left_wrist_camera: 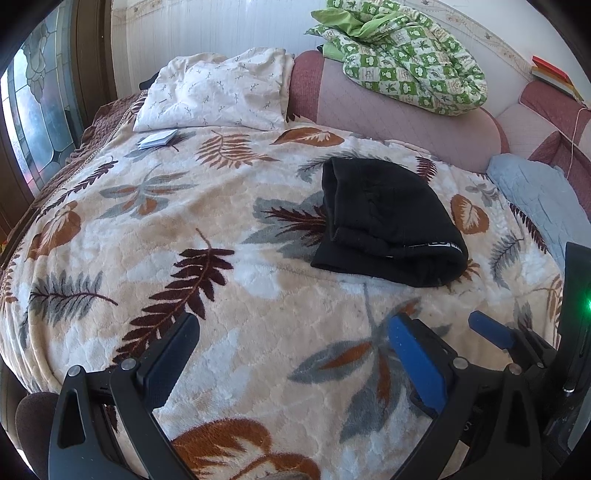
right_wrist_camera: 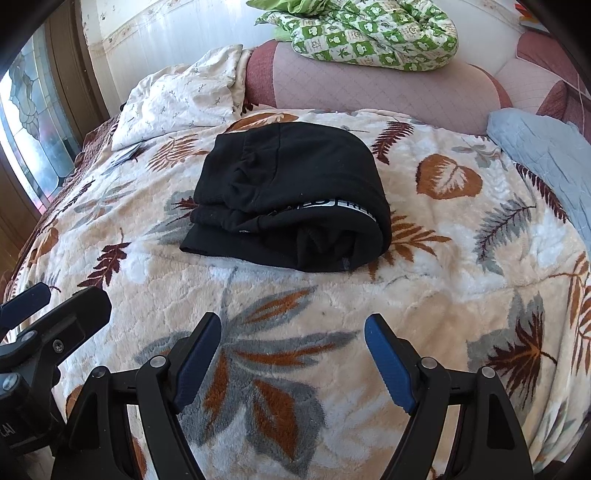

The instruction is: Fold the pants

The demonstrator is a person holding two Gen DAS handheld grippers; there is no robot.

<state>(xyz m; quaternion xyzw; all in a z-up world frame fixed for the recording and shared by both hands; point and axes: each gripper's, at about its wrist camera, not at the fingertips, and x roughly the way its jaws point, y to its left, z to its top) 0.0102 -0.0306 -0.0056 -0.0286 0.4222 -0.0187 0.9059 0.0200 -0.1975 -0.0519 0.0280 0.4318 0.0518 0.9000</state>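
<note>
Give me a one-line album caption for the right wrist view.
Folded black pants lie on the leaf-patterned blanket, with the open right gripper hovering empty just in front.

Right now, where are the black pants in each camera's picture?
Left wrist: the black pants lie folded right of center, beyond the open left gripper.
Right wrist: the pants sit just above center.
Shared landmark: the green checked quilt on the headboard behind them.

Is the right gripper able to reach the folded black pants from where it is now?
Probably yes. The right gripper is open and empty, and only bare leaf-print blanket lies between it and the folded black pants. The left gripper sits off to the side.
</note>
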